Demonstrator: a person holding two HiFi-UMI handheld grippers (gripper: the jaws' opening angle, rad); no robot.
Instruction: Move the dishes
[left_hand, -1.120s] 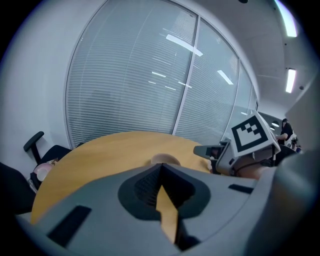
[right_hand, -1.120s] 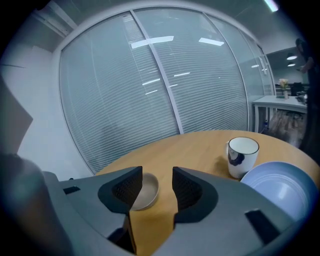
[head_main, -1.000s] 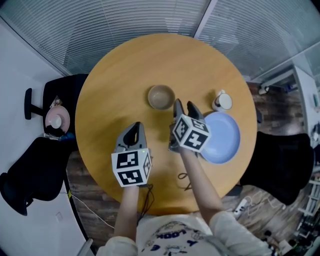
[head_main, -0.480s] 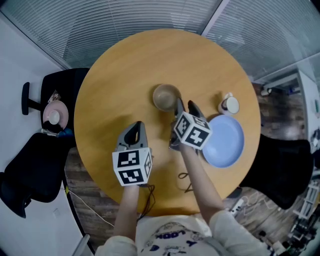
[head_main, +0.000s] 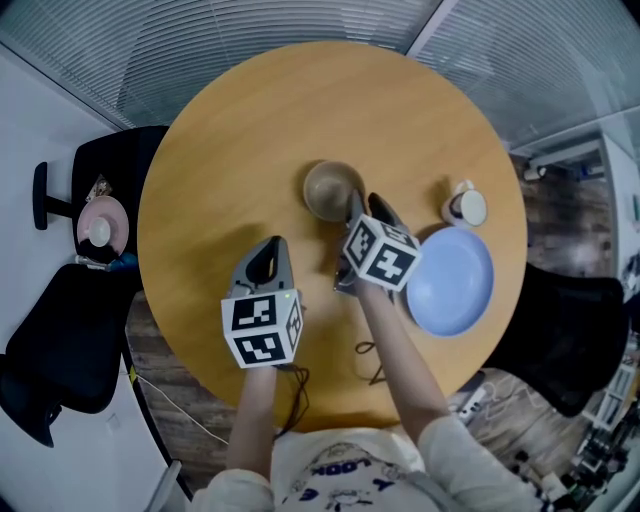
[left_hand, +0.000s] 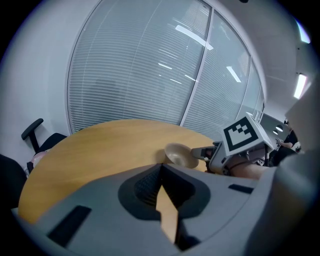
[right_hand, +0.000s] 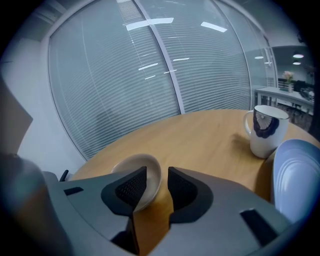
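Beige bowl (head_main: 328, 186) sat near the centre of the round bench (head_main: 220, 140), with a blue plate (head_main: 450, 282) and a white mug (head_main: 467, 207) off to its right. Right gripper (right_hand: 157, 174) was partly open, its jaws having just been closing. They straddled the bowl's near rim, one inside and one outside, with a gap at the outer jaw. Left gripper (left_hand: 161, 169) was closed and empty over bare bench, apart from the bowl.

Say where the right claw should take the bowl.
On its near rim, from the person's side, one jaw inside and one outside: the bowl stands upright with a thin wall. The right claw has just been closing its jaws with that rim between them.
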